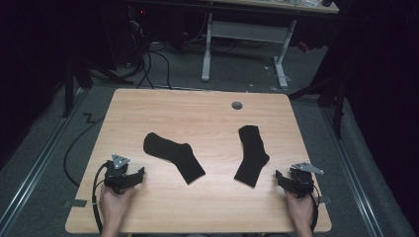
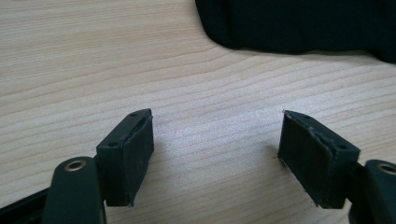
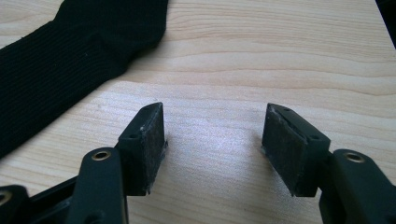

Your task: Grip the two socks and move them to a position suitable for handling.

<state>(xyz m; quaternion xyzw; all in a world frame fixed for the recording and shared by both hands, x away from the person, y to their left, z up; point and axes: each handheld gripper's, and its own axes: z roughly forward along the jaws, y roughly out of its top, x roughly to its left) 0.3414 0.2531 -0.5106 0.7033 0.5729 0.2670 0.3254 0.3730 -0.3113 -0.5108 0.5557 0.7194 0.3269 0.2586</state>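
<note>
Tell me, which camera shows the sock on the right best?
The high view: the right sock lies whole and flat on the table. The right gripper view catches just part of it, close enough to see ribbing.

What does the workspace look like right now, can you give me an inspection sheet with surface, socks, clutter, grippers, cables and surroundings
Surface: light wood table, with a grey round cap near the far edge.
Job's things: left black sock and right black sock, lying flat and apart.
Clutter: nothing seen.
Grippers: left gripper and right gripper held near the front corners, jaws open, nothing between them.
Cables: black cable trailing from the left gripper; floor cables behind the table.
Surroundings: dark room, white-legged desk beyond.
</note>
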